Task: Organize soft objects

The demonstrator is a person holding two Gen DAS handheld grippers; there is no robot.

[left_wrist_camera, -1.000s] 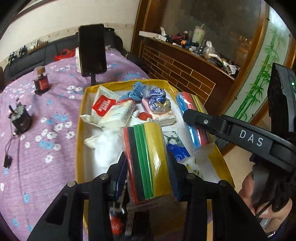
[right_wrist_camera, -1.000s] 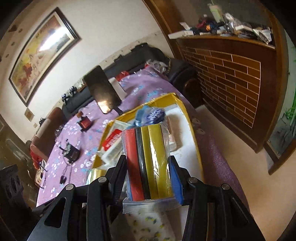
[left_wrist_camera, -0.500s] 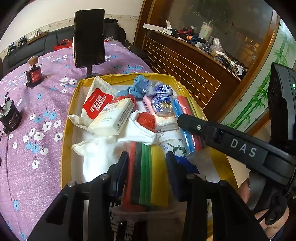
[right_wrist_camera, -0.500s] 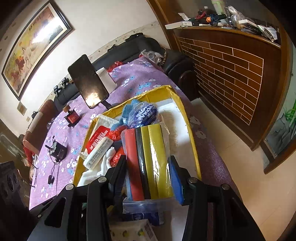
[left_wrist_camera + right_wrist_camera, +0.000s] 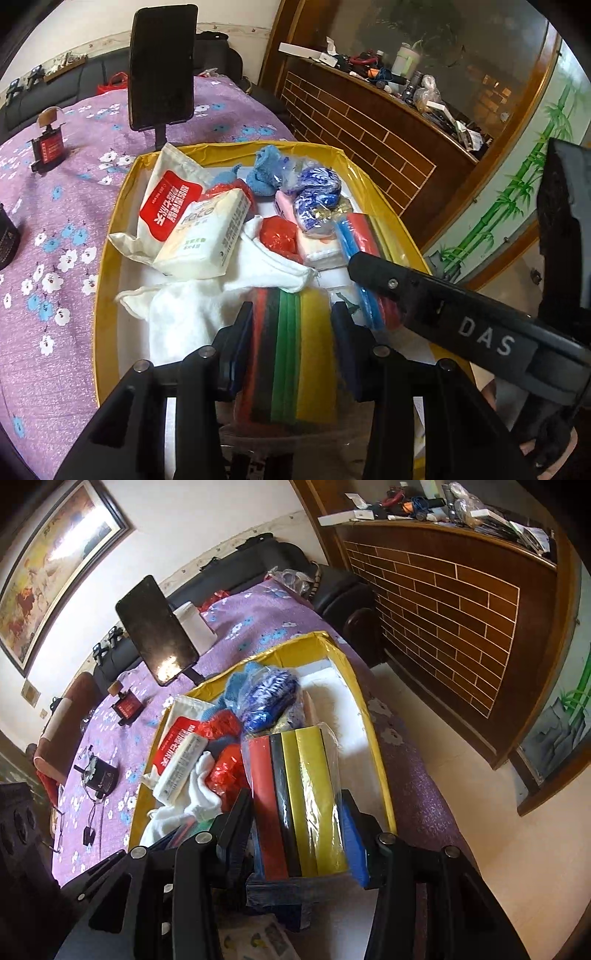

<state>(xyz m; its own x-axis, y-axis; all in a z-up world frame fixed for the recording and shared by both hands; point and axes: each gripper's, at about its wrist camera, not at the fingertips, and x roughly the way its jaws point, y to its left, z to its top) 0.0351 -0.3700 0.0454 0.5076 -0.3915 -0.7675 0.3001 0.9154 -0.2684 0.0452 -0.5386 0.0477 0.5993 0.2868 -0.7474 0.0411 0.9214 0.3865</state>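
Two sponge packs (image 5: 293,354), (image 5: 301,805), one per gripper, perhaps touching yellow tray (image 5: 105,258)

The table (image 5: 74,206) is covered with a purple floral cloth. A yellow tray (image 5: 110,236) rests on it at the near right edge. Behind the tray stands a phone on a stand (image 5: 161,66). A red box (image 5: 48,149) and a black cylinder (image 5: 101,777) sit on the cloth to the left.

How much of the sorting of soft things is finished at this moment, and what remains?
Done: most soft items already lie in the yellow tray, though heaped. In hand: each tongs, left and right, grips a bagged pack of colored sponges over the tray. Left: setting both down.
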